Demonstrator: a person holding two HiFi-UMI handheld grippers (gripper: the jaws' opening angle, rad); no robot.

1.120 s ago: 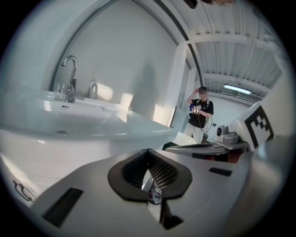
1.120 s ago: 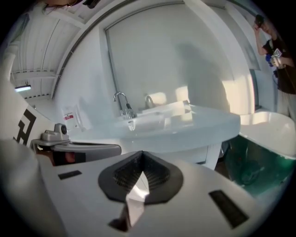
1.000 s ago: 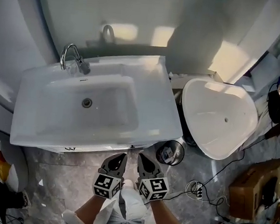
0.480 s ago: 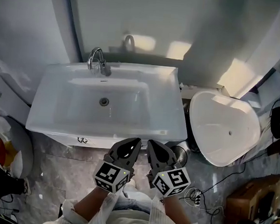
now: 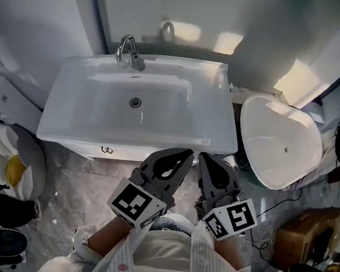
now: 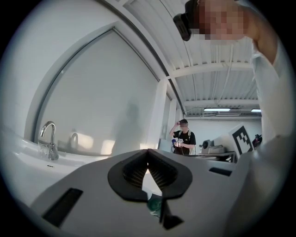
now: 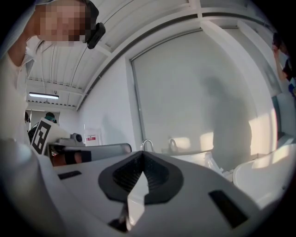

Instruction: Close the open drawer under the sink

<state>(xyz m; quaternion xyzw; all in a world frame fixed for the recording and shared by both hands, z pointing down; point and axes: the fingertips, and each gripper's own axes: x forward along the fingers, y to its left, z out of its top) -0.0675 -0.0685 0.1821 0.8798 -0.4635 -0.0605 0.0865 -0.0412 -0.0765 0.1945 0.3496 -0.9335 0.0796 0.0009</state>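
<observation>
Both clenched, empty: L gripper (image 5: 185, 155), R gripper (image 5: 205, 159), now nearer sink (image 5: 99, 137) front vs. 1s ago.

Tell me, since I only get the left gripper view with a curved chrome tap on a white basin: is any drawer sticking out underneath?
Observer: In the head view only a narrow white cabinet edge shows below the white rectangular sink; nothing juts over the grey marbled floor.
Visitor: Where are the grippers?
Observer: The left gripper and right gripper sit side by side before the sink's front edge, both shut and empty.
Visitor: What's right of the sink?
Observer: A white oval bowl, beside it.
</observation>
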